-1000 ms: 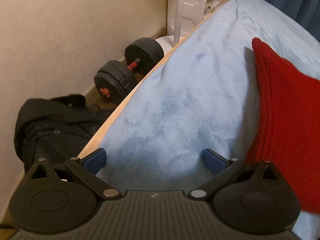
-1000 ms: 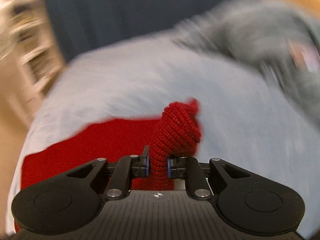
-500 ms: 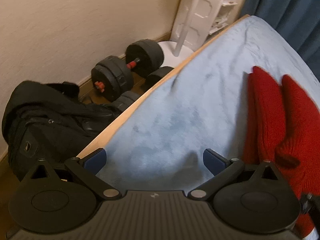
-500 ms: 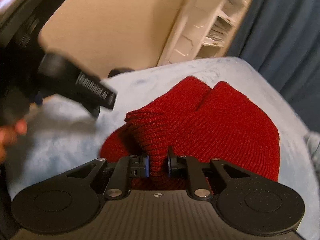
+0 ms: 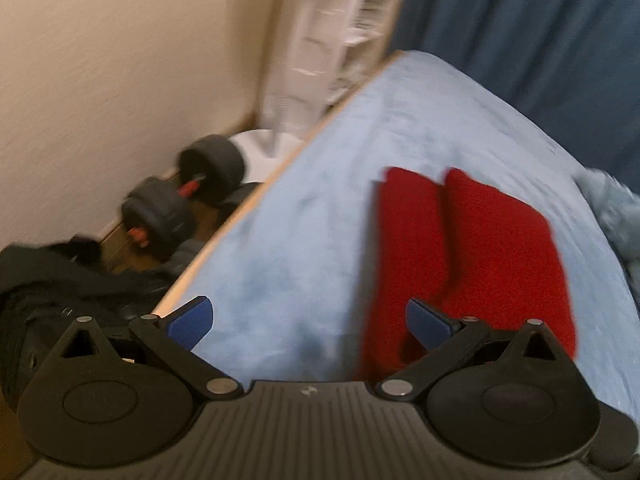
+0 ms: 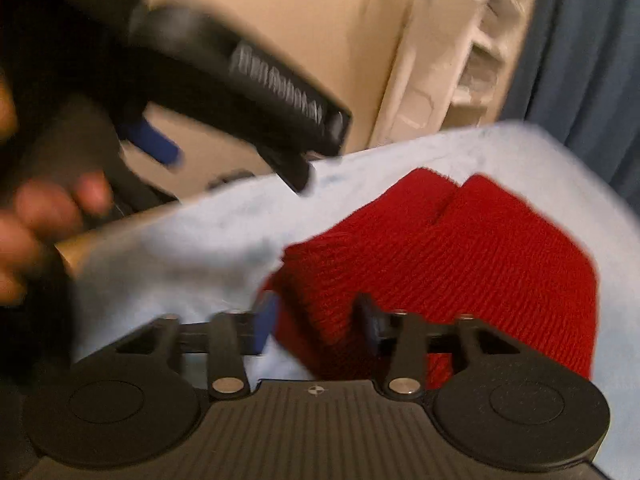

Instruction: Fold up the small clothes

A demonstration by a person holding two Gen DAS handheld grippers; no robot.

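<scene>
The red knit garment [image 6: 460, 248] lies folded on the blue blanket [image 6: 200, 240], near the bed's edge. The right gripper [image 6: 316, 316] has just been opening, its jaws now apart around a thick fold. The left gripper [image 5: 308, 320] hangs wide apart, empty. Soft, light and stretchy, it probably grips best at a doubled edge

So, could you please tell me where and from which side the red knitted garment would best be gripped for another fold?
Probably the near corner of the red knitted garment, approached from the front edge of the light blue blanket. That corner stands slightly raised and bunched between the jaws of the right hand-held gripper, which have just been opening; the rest lies flat.
</scene>
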